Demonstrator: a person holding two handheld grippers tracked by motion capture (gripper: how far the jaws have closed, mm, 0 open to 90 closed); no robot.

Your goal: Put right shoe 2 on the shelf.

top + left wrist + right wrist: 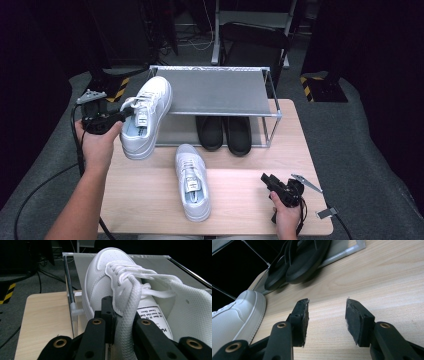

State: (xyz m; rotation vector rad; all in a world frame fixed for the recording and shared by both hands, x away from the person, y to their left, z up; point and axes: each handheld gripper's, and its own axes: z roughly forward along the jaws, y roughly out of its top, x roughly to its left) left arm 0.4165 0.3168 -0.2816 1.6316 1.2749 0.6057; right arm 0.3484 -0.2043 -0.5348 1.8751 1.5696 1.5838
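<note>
My left gripper (125, 114) is shut on the padded collar of a white sneaker (146, 116), held in the air at the left end of the metal shoe rack (215, 92), toe toward the top shelf. In the left gripper view the jaws pinch the collar of the held sneaker (105, 282). A second white sneaker (192, 181) lies on the wooden table (240, 200), toe toward the rack. My right gripper (265, 179) rests low at the table's front right, open and empty; in its own view (327, 315) the bare tabletop lies between the jaws, with the second sneaker (234, 315) at the left.
A pair of black slippers (224, 132) sits on the rack's lower level, also in the right gripper view as black slippers (299, 260). The rack's top shelf (220, 90) is a bare grey sheet. Dark equipment and yellow-black striped bases stand behind the table.
</note>
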